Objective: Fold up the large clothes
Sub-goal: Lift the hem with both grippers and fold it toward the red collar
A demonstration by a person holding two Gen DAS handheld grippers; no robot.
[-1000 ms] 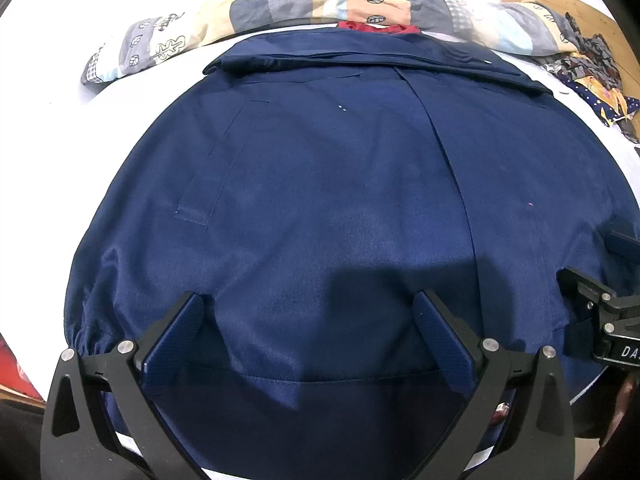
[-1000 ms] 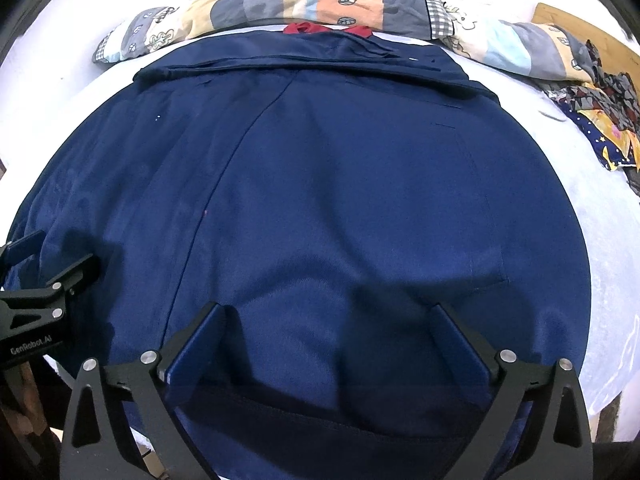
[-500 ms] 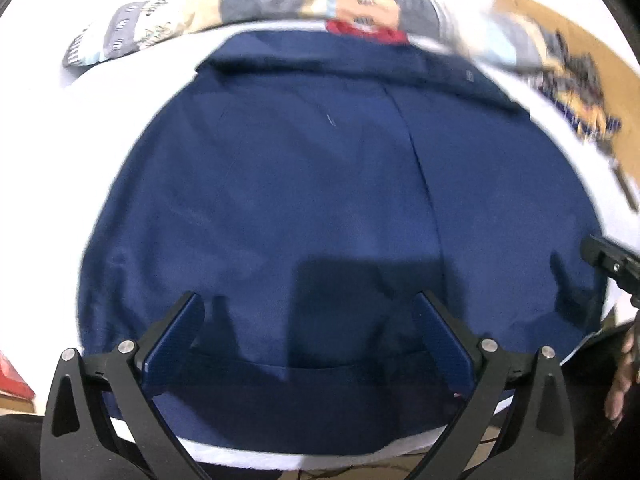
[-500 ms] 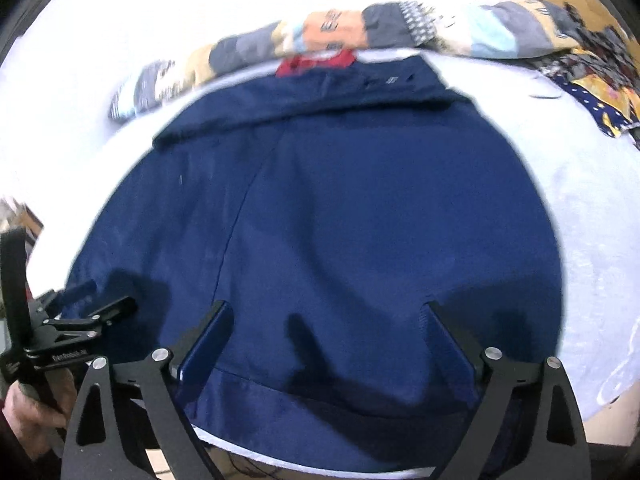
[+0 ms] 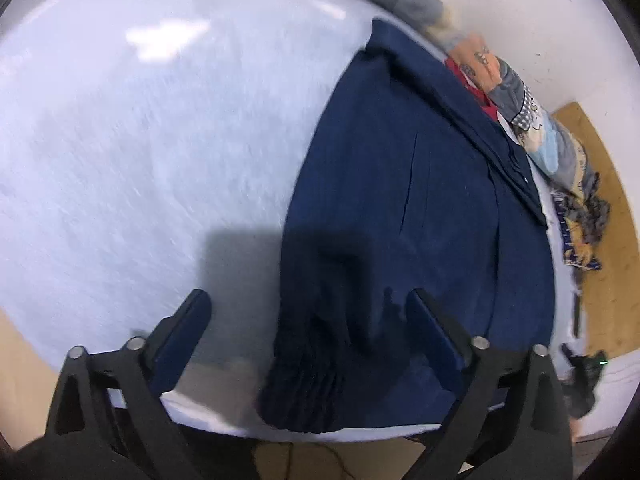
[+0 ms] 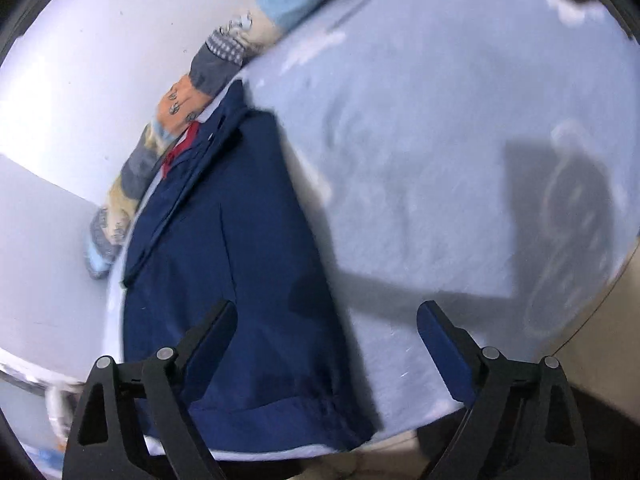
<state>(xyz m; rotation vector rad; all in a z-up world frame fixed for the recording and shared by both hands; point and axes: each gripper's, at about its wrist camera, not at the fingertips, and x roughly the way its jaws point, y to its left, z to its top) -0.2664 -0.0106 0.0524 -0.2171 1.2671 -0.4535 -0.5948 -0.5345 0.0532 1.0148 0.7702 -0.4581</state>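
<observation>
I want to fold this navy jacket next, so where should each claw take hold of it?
Likely the hem corners at the near table edge. The left claw could pinch the gathered cuff of the navy jacket, coming from the left. The right claw could take the right hem corner, from the bare white tabletop.

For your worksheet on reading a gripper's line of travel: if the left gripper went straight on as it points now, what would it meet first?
Probably the left edge of the navy garment on the white surface, between the open left gripper fingers; depth is unclear.
</observation>
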